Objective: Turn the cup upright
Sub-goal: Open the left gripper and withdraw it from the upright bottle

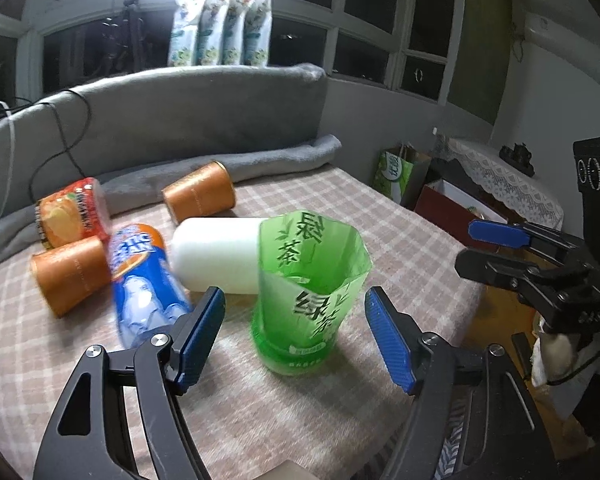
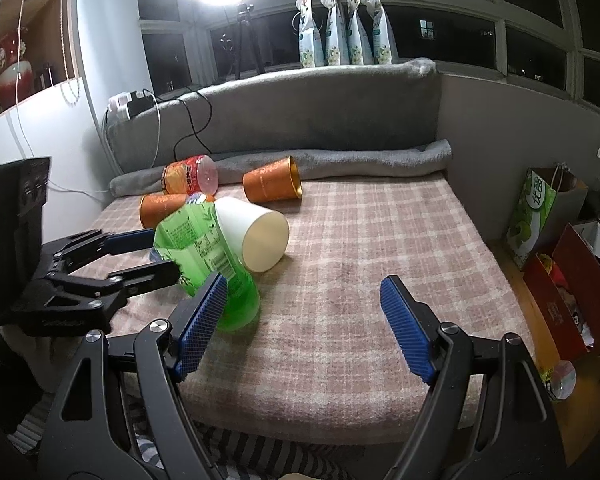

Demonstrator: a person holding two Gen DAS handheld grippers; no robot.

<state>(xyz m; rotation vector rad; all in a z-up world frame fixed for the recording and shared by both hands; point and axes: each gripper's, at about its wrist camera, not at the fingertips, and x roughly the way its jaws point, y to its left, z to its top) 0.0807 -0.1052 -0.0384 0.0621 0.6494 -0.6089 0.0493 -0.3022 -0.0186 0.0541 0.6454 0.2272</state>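
A green cut-bottle cup [image 1: 306, 292] stands upright on the checked blanket, open end up. My left gripper [image 1: 296, 336] is open with a blue pad on either side of the cup, not touching it. In the right wrist view the green cup [image 2: 208, 264] stands at the left, with the left gripper [image 2: 148, 254] around it. My right gripper [image 2: 302, 326] is open and empty, to the right of the cup. A white cup [image 1: 216, 254] lies on its side behind the green one, also in the right wrist view [image 2: 256, 236].
Two orange cups [image 1: 200, 194] [image 1: 72, 274], a blue bottle cup [image 1: 144, 280] and a red-orange bottle cup [image 1: 72, 212] lie on their sides at the back left. A rolled grey blanket [image 2: 340, 164] lines the back. Bags and boxes [image 2: 556, 240] stand on the floor to the right.
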